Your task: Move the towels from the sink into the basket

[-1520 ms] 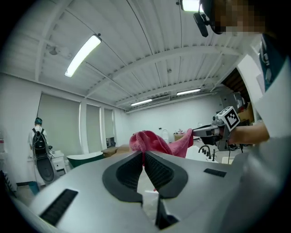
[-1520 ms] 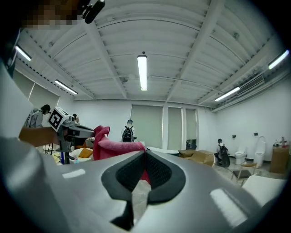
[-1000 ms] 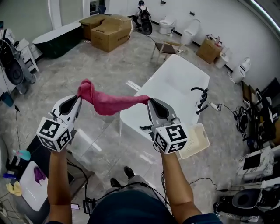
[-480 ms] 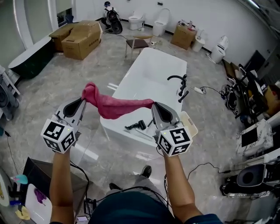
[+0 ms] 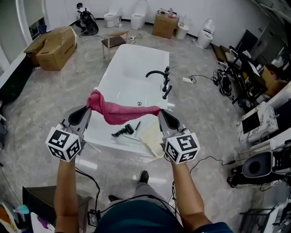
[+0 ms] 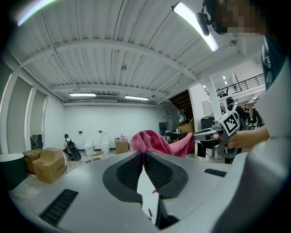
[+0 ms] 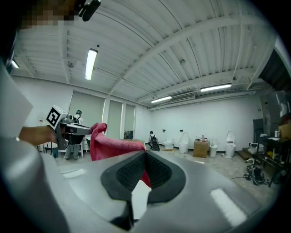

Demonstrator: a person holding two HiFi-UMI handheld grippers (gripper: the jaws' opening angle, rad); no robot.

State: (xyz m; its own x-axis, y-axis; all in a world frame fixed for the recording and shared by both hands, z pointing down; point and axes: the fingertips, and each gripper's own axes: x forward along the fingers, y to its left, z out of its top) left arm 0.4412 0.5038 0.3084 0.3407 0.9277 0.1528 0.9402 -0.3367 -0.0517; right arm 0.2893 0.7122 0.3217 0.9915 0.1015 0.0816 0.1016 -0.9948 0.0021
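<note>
Towel (image 5: 119, 112) strung level between left gripper (image 5: 89, 109) and right gripper (image 5: 159, 112), each pinching one end; basket (image 5: 149, 136) below, nearer right gripper

Steep overhead view; towel (image 5: 122, 112) in all

Cardboard boxes (image 5: 52, 43) lie far beyond the left tool (image 5: 87, 109), toilets (image 5: 137, 11) farther ahead. A monitor (image 5: 257, 122) stands right of the right tool (image 5: 159, 111).
</note>
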